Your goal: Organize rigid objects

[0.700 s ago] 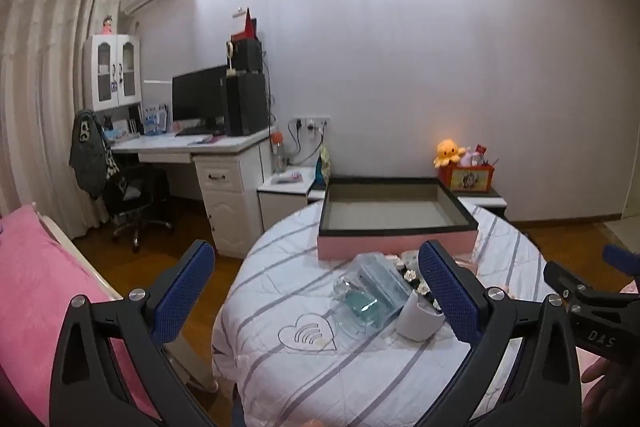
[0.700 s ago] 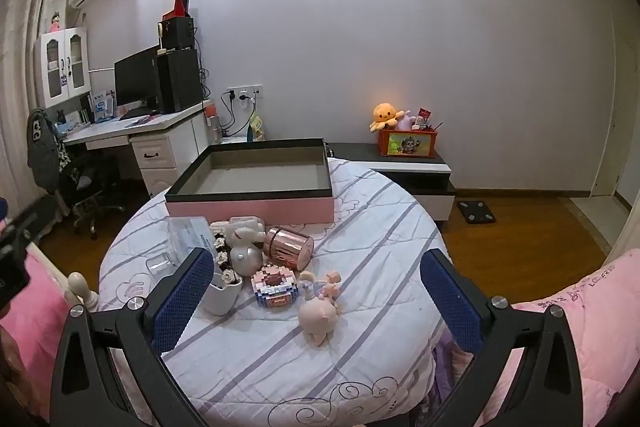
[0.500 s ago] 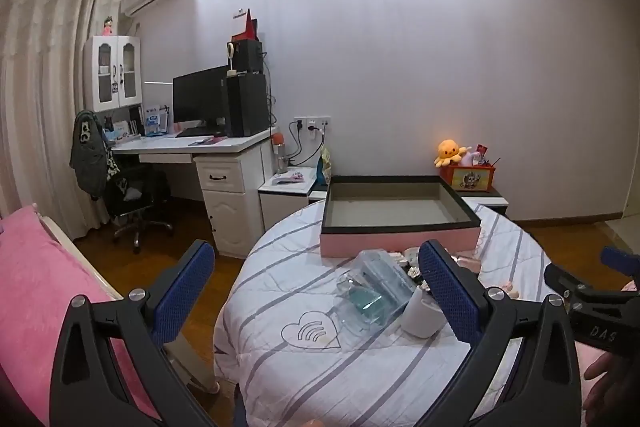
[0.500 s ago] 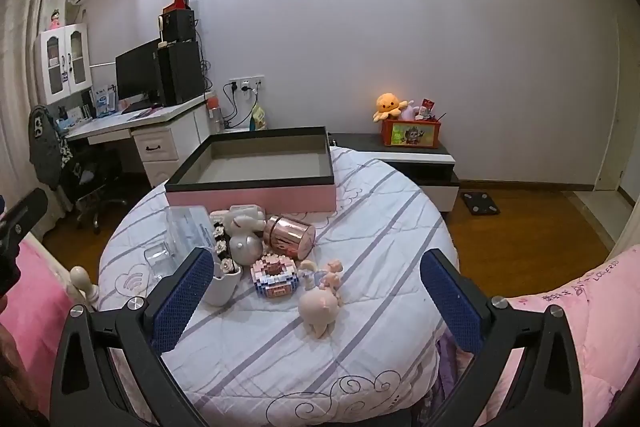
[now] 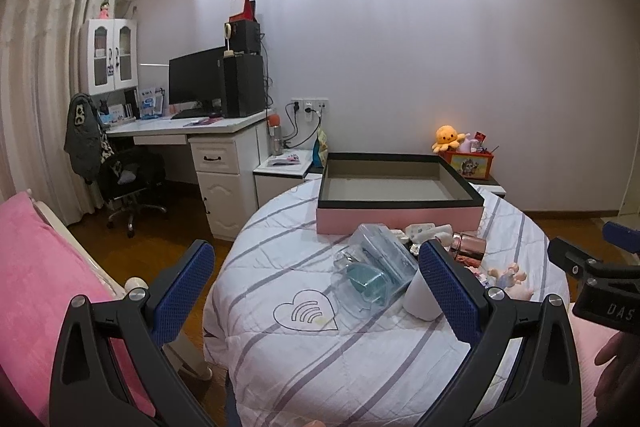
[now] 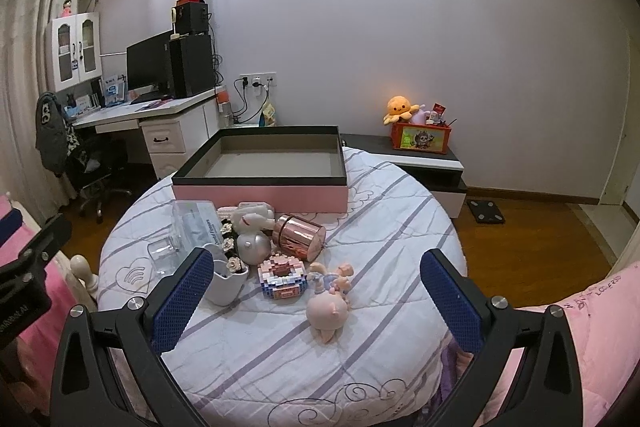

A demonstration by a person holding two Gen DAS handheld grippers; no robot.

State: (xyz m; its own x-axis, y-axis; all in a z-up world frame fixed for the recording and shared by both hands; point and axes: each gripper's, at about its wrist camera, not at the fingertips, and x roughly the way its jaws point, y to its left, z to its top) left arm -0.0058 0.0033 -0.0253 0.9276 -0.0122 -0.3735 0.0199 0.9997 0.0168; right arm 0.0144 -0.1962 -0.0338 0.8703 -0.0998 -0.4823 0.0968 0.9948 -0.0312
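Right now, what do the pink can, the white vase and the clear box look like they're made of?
Pink can: probably metal or metallised plastic, since its rose-gold side reflects like a mirror.
White vase: likely glazed ceramic, smooth and opaque with a soft sheen.
Clear box: seemingly rigid transparent plastic; its contents and the cloth show through.

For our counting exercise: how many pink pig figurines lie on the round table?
1. The pink pig figurine lies near the striped round table's front, beside the pastel block model. Others may hide behind clutter.

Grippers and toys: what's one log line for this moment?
left gripper open | right gripper open | toys on table | box empty
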